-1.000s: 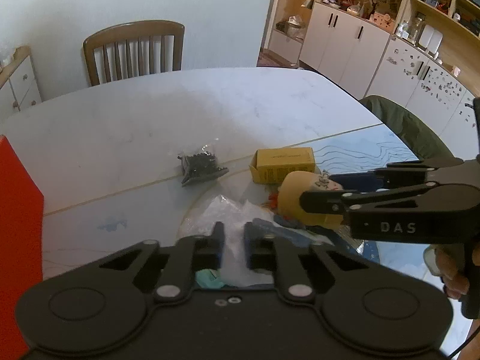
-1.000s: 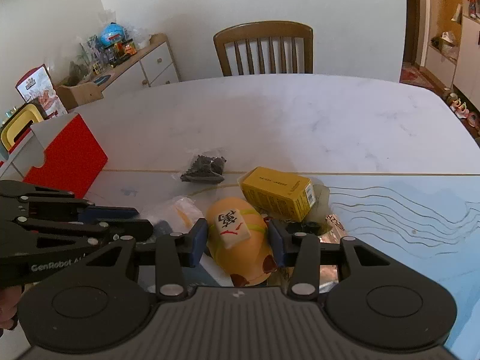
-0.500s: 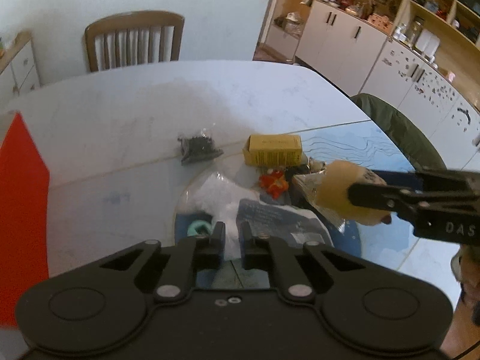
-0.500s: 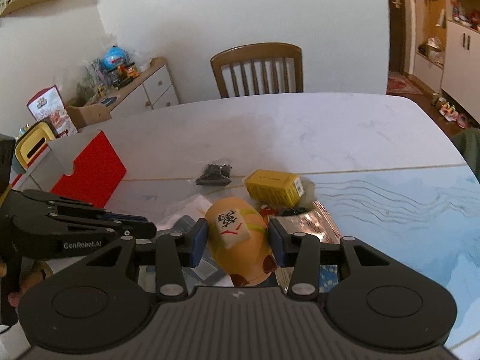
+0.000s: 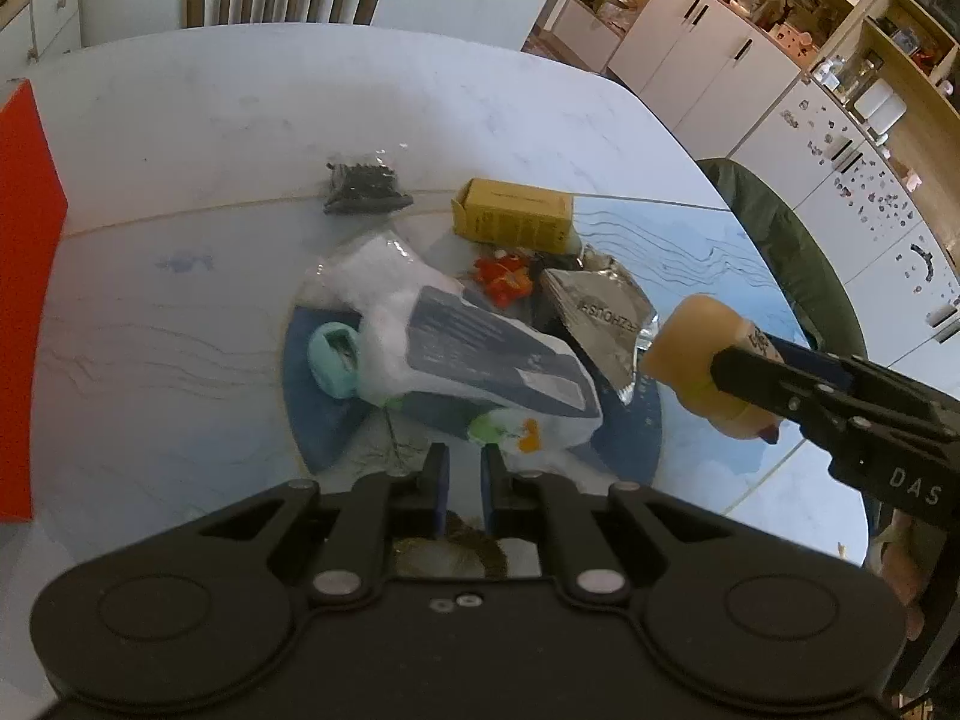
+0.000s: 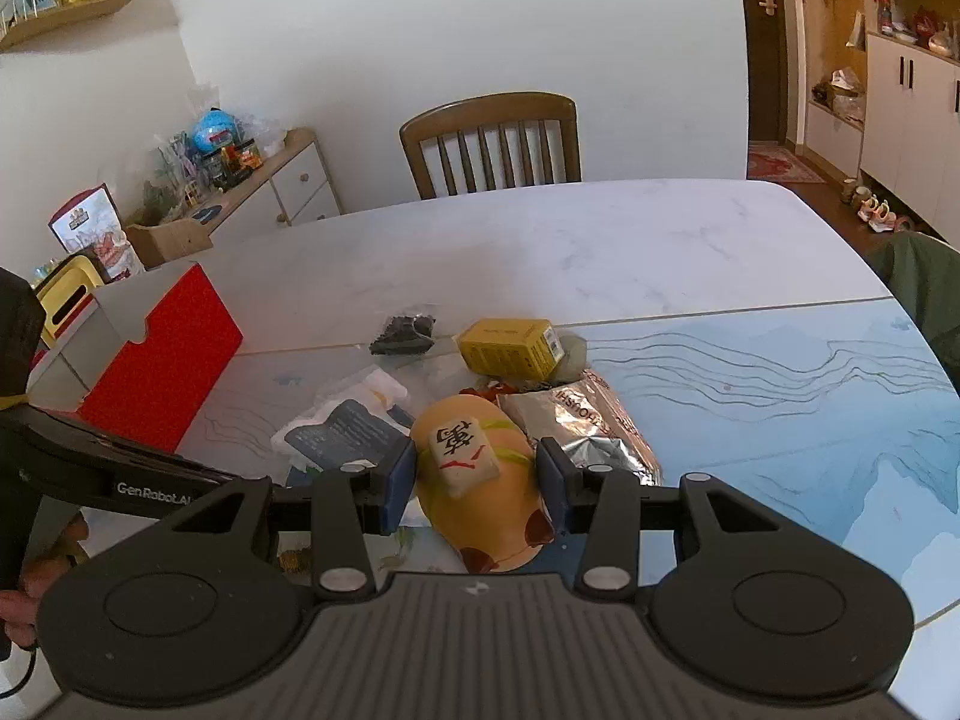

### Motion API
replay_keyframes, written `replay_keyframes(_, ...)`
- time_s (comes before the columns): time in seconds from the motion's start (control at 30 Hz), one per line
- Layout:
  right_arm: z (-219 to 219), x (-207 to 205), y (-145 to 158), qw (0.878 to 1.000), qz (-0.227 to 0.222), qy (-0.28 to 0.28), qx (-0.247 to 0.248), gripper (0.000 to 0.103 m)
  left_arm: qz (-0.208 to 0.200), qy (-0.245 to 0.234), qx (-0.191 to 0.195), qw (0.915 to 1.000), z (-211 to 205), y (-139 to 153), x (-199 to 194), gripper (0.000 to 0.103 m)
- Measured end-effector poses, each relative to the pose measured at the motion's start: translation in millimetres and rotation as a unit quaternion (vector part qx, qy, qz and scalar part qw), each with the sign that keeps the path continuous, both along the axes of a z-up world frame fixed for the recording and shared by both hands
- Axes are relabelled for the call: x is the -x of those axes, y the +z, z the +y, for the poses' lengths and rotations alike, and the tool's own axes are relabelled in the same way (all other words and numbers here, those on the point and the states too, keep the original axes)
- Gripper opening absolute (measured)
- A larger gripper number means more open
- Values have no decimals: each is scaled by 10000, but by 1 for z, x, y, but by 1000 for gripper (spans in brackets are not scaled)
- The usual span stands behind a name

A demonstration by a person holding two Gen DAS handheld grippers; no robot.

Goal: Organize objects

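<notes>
My right gripper (image 6: 474, 483) is shut on a yellow plush toy (image 6: 480, 516) with a white tile patch, held in the air above the pile; the left wrist view shows that toy (image 5: 690, 354) at the right. My left gripper (image 5: 462, 480) hovers over the pile's near edge, fingers close together with nothing between them. Below lie a white plastic package with a dark label (image 5: 480, 354), a silver foil pouch (image 5: 600, 312), a yellow box (image 5: 516, 213), a small red toy (image 5: 504, 279), a teal object (image 5: 333, 354) and a black bag of small parts (image 5: 363, 186).
The pile rests on a round blue mat (image 5: 318, 414) on a white marble table (image 6: 540, 240). An open red box (image 6: 162, 360) stands at the table's left edge. A wooden chair (image 6: 492, 144) is at the far side, a green chair (image 5: 780, 252) at the right.
Both grippers have risen. The right one lifted the yellow plush toy off the pile and carried it right; the left one drew back from the white package.
</notes>
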State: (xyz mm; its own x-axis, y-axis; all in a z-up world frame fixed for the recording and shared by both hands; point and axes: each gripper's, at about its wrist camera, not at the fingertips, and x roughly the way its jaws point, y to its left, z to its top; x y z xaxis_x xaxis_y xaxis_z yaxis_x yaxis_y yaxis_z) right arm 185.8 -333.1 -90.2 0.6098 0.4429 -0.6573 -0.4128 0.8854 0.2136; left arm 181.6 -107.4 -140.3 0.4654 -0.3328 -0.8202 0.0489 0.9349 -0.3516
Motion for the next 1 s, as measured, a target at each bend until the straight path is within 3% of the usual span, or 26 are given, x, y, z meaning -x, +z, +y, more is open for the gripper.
replay_keyframes(0.17, -10, 7, 1, 10000, -71, 21, 8, 43, -143, 117, -98, 9998, -7, 3, 3, 8)
replay_keyframes(0.33, -18, 9, -1, 10000, -64, 48, 5, 43, -28, 371, 150, 9992, -9, 0, 2, 9)
replay_keyframes(0.5, -25, 7, -3, 10000, -38, 67, -38, 43, 14, 691, 32, 9976, -12, -4, -1, 10)
replay_keyframes(0.7, -32, 7, -4, 9999, -62, 116, -65, 43, -333, 925, -273, 9948, -13, 3, 4, 10)
replay_keyframes(1.0, -43, 6, -3, 9997, -109, 186, -137, 43, -884, 720, -635, 9914, -21, 23, 26, 12)
